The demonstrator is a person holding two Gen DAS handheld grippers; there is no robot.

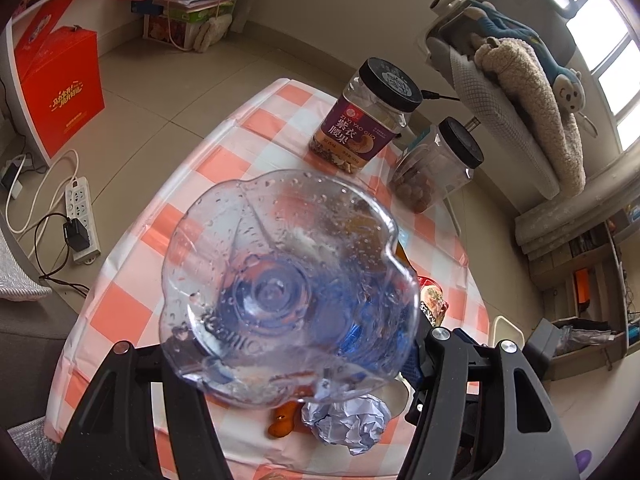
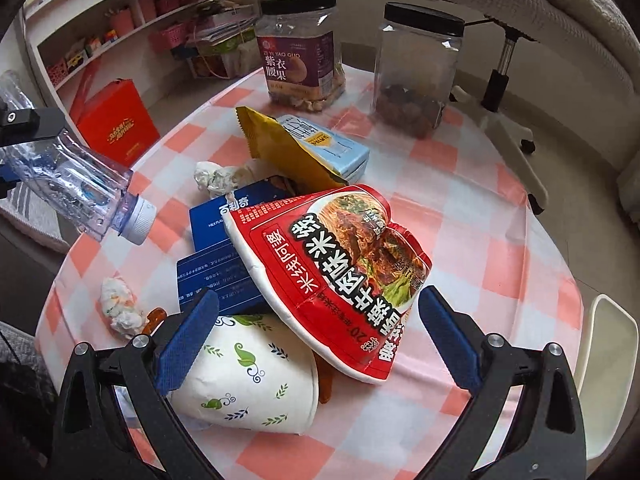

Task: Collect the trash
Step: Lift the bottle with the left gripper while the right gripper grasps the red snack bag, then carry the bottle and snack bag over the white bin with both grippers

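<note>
My left gripper [image 1: 296,344] is shut on a clear plastic bottle [image 1: 280,280], held above the table with its base toward the camera. The bottle also shows in the right wrist view [image 2: 80,188], cap pointing down-right. A crumpled paper ball [image 1: 348,424] lies below it. My right gripper [image 2: 316,316] is open, its blue pads on either side of a red noodle packet [image 2: 344,272] that leans on a paper cup [image 2: 248,376] lying on its side. A blue box [image 2: 224,264], yellow wrapper [image 2: 280,148], light-blue carton [image 2: 328,144] and crumpled tissues [image 2: 120,308] lie around.
Two black-lidded jars, a labelled nut jar [image 2: 300,48] and a clear jar [image 2: 416,68], stand at the far side of the checkered table [image 2: 500,240]. An office chair [image 2: 504,80] stands behind. A red box [image 1: 60,92] and a power strip [image 1: 80,216] are on the floor.
</note>
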